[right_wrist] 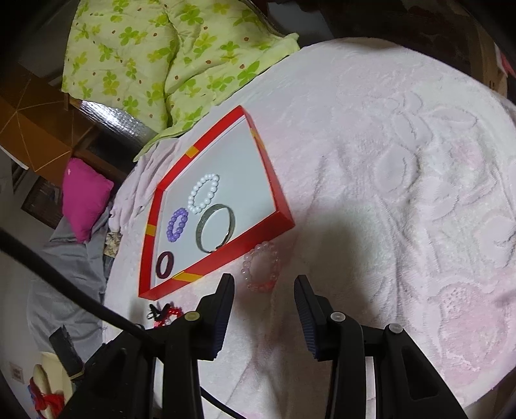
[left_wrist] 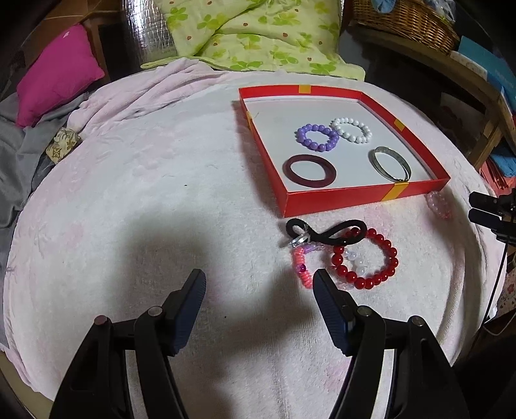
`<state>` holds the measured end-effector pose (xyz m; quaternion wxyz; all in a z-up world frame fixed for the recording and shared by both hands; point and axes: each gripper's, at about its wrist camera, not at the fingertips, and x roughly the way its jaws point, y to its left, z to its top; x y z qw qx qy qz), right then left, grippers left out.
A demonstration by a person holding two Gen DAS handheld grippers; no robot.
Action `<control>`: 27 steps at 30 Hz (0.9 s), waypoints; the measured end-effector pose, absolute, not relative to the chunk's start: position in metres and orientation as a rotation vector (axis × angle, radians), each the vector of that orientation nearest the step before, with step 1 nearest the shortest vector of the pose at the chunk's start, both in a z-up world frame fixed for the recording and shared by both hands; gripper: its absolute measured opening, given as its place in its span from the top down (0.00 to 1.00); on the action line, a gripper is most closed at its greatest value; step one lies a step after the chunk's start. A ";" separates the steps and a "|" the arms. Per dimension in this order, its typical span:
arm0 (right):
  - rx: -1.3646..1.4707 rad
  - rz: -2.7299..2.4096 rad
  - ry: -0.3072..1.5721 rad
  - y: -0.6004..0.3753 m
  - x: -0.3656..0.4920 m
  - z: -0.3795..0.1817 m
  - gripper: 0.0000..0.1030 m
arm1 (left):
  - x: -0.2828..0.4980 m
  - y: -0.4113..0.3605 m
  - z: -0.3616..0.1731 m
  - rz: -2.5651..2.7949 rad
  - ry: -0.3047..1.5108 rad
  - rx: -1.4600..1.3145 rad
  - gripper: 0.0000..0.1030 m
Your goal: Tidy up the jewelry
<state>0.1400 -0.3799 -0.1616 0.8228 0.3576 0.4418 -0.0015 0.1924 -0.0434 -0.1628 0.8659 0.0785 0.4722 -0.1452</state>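
Note:
A shallow red box lies on the pale towel. Inside it are a purple bead bracelet, a white bead bracelet, a dark maroon bangle and a silver bangle. In front of the box lie a red bead bracelet, a black hair tie and a pink bead piece. A pale pink bracelet rests by the box wall, just ahead of my open, empty right gripper. My left gripper is open and empty, left of the red bracelet.
A green patterned quilt and a magenta cushion lie beyond the towel. A wicker basket stands at the back right. Grey cloth hangs off the left side. A black cable crosses the right wrist view.

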 end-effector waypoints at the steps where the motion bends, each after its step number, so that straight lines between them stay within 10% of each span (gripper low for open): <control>1: 0.757 0.000 0.945 -0.378 0.141 -0.162 0.59 | 0.193 -0.045 -0.164 -0.306 0.994 0.167 0.32; 27: 0.707 0.017 0.979 -0.359 0.153 -0.169 0.59 | 0.221 -0.025 -0.167 -0.346 1.018 -0.131 0.32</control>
